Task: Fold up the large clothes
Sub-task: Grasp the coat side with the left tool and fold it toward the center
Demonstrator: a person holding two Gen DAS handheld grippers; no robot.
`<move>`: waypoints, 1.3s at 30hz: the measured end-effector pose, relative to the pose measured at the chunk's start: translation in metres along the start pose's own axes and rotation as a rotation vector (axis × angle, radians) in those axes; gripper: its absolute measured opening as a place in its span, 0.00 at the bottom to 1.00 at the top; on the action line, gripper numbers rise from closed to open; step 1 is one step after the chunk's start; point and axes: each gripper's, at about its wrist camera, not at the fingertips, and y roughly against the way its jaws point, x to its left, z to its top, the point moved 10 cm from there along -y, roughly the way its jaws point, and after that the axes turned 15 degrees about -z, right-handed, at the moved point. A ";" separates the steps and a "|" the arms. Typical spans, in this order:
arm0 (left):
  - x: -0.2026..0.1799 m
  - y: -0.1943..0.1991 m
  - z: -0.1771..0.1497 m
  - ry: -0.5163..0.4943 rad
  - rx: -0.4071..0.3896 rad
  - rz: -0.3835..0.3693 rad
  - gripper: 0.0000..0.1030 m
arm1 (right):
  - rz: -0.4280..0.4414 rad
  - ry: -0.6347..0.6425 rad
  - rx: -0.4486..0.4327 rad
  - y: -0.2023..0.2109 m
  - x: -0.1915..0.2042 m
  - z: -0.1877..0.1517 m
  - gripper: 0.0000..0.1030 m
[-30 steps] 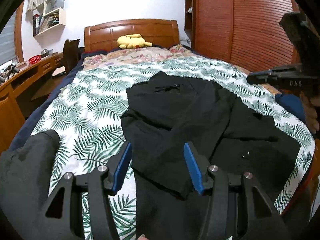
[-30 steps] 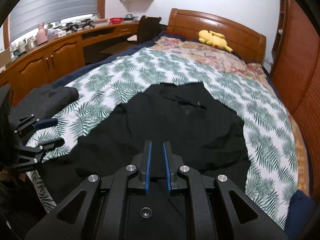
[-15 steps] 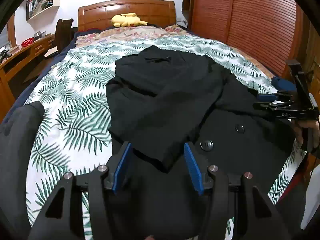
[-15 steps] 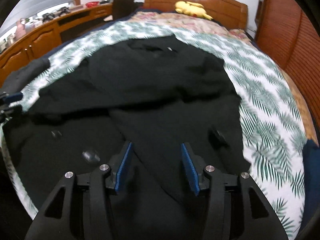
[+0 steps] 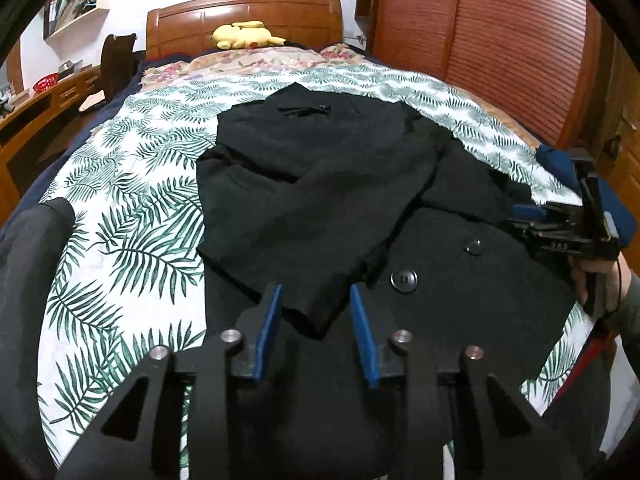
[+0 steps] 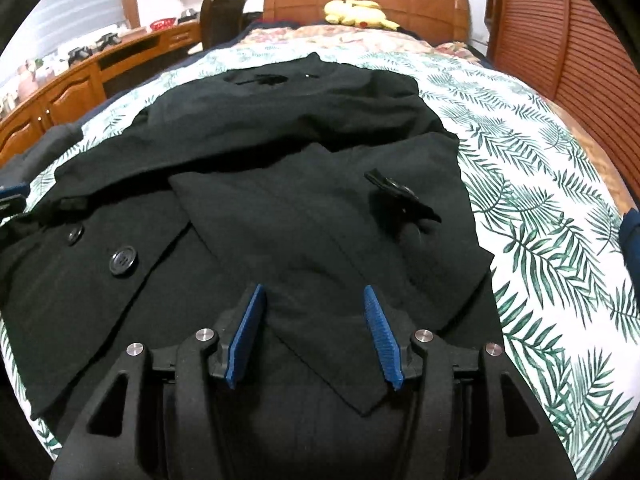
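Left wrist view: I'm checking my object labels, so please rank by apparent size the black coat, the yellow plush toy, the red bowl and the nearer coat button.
1. black coat
2. yellow plush toy
3. red bowl and nearer coat button: look alike, and the button's nearness inflates it.

Black coat (image 5: 320, 184) on green-fern-printed white bedspread (image 5: 132, 216)

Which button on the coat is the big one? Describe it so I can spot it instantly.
Start at the black coat spread on the leaf-print bedspread. On its near front panel sit two black buttons; the big button is the nearer, with visible thread holes, unlike the small button.
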 end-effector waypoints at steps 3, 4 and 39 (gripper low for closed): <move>0.001 -0.006 -0.005 -0.003 0.028 0.015 0.29 | 0.008 -0.009 0.000 0.000 0.001 0.000 0.52; 0.004 -0.008 -0.007 -0.002 0.037 0.029 0.29 | 0.011 -0.010 -0.001 0.000 0.001 0.000 0.53; 0.043 0.077 -0.075 0.155 -0.006 0.149 0.20 | 0.015 -0.017 -0.028 0.002 0.001 -0.001 0.53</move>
